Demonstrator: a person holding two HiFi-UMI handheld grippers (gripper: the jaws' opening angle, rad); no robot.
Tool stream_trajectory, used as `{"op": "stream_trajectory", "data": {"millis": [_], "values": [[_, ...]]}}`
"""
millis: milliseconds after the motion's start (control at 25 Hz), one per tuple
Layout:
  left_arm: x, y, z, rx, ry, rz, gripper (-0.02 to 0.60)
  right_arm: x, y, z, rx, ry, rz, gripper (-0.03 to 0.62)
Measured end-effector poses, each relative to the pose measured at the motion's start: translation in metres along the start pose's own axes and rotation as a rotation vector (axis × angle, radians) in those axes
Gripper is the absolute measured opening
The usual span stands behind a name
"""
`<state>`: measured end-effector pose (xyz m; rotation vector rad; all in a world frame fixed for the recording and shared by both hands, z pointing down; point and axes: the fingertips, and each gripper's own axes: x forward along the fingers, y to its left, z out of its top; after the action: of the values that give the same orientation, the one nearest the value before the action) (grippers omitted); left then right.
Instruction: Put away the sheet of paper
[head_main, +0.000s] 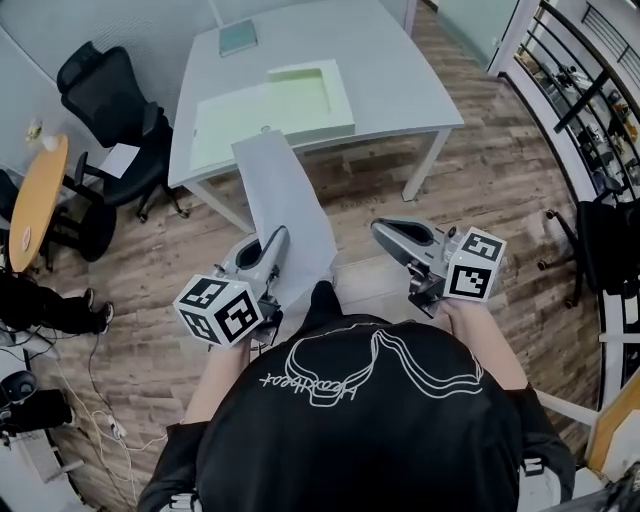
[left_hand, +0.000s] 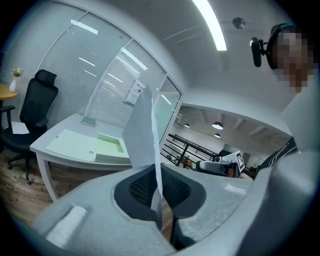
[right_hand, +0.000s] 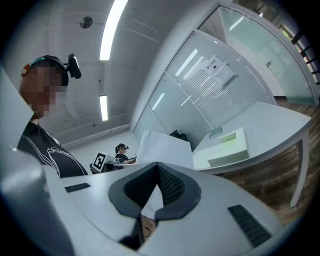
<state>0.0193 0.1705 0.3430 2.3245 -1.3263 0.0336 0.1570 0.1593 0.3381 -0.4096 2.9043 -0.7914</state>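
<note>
Pinched at its near short end by the left gripper (head_main: 272, 242) (left_hand: 159, 181): sheet of paper (head_main: 285, 205) (left_hand: 142, 131) (right_hand: 164, 145), pads pressed tight onto it. Held in the air in front of the person, above the floor. Long axis pointing away from the person toward the white table (head_main: 400, 95) (left_hand: 60, 150). Far short edge overlapping the table's near edge in head view, just beside the pale green open box (head_main: 300, 100) (left_hand: 105, 147) (right_hand: 225, 147); contact with table or box impossible to tell. In left gripper view, standing edge-on between the pads, then rising and twisting to show a broad face on the left. Plain white, no creases seen.

Right gripper (head_main: 382, 230) (right_hand: 156, 167): tips pressed together, nothing between them, level beside the sheet but apart from it.

On the table's far side: small teal notebook (head_main: 238, 37), well apart from the box.

Wood plank floor (head_main: 150, 290). Black office chair (head_main: 110, 95) (left_hand: 35, 110) left of the table. Round wooden table (head_main: 35, 195) at far left. Cables (head_main: 100, 405) on the floor, lower left. Black railing (head_main: 580, 95) along the right. Glass partition walls (left_hand: 105, 85) (right_hand: 210, 85) behind the table. Ceiling light strip (left_hand: 210, 25) (right_hand: 111, 27) overhead.
</note>
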Motion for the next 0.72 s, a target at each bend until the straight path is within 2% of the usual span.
{"op": "stream_trajectory", "data": {"millis": [520,720], "values": [[0.097,0.167,0.068,-0.102,0.053,-0.010,0.012,0.146,-0.129,0.053,0.064,0.075,-0.029,0.009],[0.120,0.222,0.095,-0.120,0.044,-0.006,0.012,0.198,-0.167,0.078,0.067,0.087,-0.030,0.009]]}}
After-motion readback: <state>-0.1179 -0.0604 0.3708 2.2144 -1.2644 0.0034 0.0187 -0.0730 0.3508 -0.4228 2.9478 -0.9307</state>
